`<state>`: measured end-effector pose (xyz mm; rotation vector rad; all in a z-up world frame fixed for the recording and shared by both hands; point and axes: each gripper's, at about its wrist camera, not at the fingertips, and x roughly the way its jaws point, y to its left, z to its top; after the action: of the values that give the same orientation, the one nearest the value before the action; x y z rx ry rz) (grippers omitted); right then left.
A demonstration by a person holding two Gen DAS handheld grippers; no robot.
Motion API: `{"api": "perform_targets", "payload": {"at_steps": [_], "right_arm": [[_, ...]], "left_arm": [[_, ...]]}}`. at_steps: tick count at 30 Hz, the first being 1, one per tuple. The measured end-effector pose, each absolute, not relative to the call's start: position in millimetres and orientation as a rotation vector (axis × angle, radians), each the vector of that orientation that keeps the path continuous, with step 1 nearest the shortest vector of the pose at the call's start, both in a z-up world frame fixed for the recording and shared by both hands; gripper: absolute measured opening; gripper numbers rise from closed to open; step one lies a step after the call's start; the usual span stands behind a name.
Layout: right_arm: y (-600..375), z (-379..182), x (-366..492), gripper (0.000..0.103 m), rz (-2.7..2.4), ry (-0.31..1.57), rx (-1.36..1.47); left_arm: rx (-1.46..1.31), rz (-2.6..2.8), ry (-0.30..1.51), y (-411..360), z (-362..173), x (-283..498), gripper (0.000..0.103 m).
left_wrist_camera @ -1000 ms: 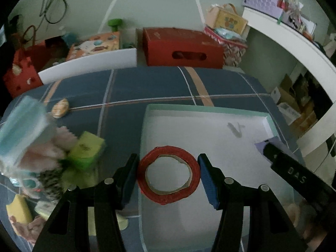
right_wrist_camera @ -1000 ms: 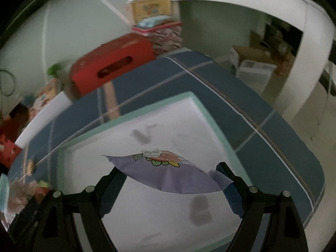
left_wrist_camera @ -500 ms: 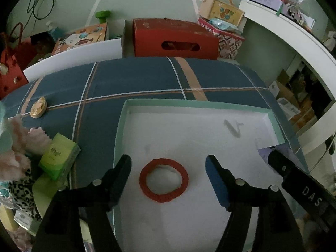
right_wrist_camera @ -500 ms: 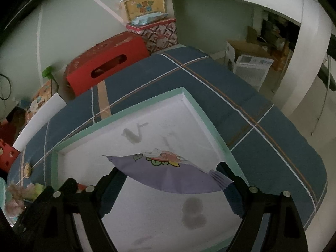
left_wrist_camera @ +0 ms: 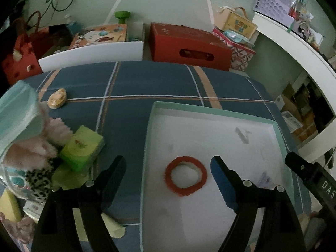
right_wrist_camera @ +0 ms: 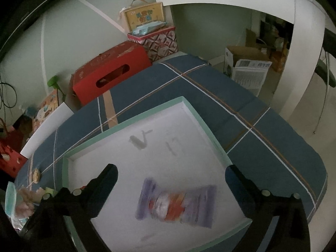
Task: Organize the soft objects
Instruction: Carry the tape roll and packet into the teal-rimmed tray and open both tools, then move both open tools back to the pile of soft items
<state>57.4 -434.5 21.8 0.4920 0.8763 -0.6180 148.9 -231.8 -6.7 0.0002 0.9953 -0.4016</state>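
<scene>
Two hand-held grippers hang over a shallow white tray with a mint-green rim (left_wrist_camera: 212,111), which sits on a dark blue plaid bedcover (left_wrist_camera: 147,84).

The left gripper (left_wrist_camera: 168,166) has just been spreading its jaws, and they now stand wide apart with nothing clamped. A red ring-shaped soft band (left_wrist_camera: 185,175) lies flat on the tray floor between the two fingers, clear of both pads. One finger hangs over the bedcover just outside the tray's left rim; the blue-padded one is over the tray.

The right gripper (right_wrist_camera: 171,174) has likewise just been opening, and its jaws are released and empty. Below and between them a purple packet with a cartoon print (right_wrist_camera: 176,201) is inside the tray, near its front right corner. The packet is smeared with blur, so I cannot tell whether it has settled flat on the tray floor.

Left of the tray, on the bedcover, is a heap of soft things: a green tissue pack (left_wrist_camera: 83,147), pink fluffy items (left_wrist_camera: 31,149), a leopard-print piece (left_wrist_camera: 40,180) and a pale blue pack (left_wrist_camera: 16,113). A small round yellow object (left_wrist_camera: 57,98) lies apart, further back on the cover.

Beyond the bed a red cardboard box with a slot handle (left_wrist_camera: 189,46) stands against the wall.
</scene>
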Motion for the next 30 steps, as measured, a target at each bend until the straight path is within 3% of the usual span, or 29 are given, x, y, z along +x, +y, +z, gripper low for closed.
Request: {"api": "perform_targets", "payload": {"at_steps": [20, 22, 30], "right_arm": [[-381, 40, 68, 0.103, -0.491, 0.902, 0.364], [-374, 41, 70, 0.103, -0.475, 0.899, 0.357], [-332, 44, 83, 0.103, -0.366, 0.888, 0.334]], "left_arm": [[-0.082, -0.374, 0.95, -161, 19, 109, 0.085], [-0.1, -0.346, 0.954, -147, 19, 108, 0.098], [-0.163, -0.241, 0.962, -89, 16, 100, 0.098]]}}
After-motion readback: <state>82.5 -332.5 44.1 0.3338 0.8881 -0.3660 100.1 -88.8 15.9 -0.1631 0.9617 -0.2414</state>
